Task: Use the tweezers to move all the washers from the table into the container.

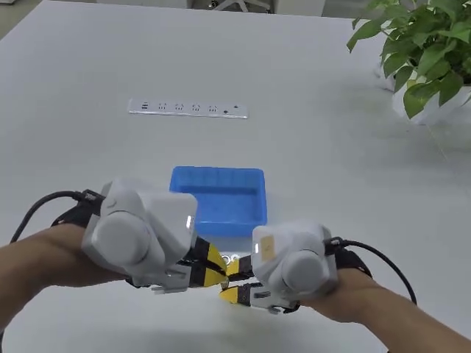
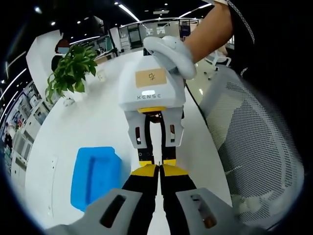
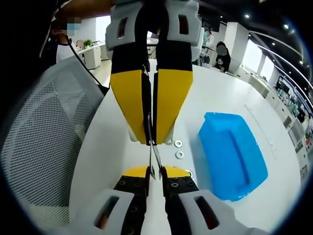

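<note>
My two grippers meet tip to tip just in front of the blue container (image 1: 218,198). The left gripper (image 2: 159,170) has its yellow-tipped jaws shut, and thin metal tweezers (image 3: 152,147) run from between them into the right gripper (image 3: 155,172), whose jaws are narrowly closed on the blades. In the head view the left gripper (image 1: 208,266) comes in from the left and the right gripper (image 1: 234,290) from the right. Three small washers (image 3: 180,154) lie on the white table between the jaws and the container (image 3: 234,156). They also show as washers (image 1: 232,259) by the yellow tips.
A white power strip (image 1: 188,109) lies farther back on the table (image 1: 331,169). A potted plant (image 1: 423,51) stands at the far right corner. A mesh office chair (image 2: 254,152) is beside the table's near edge.
</note>
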`<state>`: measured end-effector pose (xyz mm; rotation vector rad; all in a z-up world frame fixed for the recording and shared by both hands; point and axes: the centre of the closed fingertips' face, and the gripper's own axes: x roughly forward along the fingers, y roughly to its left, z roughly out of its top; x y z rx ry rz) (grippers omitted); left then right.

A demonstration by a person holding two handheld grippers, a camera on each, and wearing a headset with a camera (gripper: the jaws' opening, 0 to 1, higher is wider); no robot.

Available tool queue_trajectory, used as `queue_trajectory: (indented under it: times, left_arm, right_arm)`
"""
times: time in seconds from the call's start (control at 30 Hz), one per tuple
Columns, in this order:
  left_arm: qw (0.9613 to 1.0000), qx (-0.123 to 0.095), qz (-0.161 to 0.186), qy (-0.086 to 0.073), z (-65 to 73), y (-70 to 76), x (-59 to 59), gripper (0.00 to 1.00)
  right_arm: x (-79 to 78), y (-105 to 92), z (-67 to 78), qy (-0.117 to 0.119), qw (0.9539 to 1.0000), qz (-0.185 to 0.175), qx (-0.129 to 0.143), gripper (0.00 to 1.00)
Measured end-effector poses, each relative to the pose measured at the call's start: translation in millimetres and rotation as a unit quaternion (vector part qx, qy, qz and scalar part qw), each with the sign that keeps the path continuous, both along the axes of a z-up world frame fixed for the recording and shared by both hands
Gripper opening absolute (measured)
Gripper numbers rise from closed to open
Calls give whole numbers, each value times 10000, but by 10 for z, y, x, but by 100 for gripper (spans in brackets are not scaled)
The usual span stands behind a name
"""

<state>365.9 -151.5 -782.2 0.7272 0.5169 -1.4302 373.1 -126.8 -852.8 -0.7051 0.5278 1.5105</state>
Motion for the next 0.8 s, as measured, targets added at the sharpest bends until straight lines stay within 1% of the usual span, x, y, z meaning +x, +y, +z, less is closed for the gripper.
queue_trajectory:
  times: [0.1, 0.27, 0.47, 0.8]
  left_arm:
    - [10000, 3, -32, -55, 2, 3, 43, 5]
    - [10000, 12, -49, -58, 3, -4, 110, 5]
    - [10000, -5, -22, -21, -6, 0, 186, 5]
    - [10000, -25, 18, 58, -54, -6, 275, 5]
  right_arm:
    - [50, -2, 3, -28, 10000, -60, 17, 12]
    - [116, 7, 1, -36, 9999, -107, 41, 13]
    - [195, -2, -7, -31, 9998, -161, 67, 13]
    - [264, -10, -57, -2, 9998, -197, 48, 13]
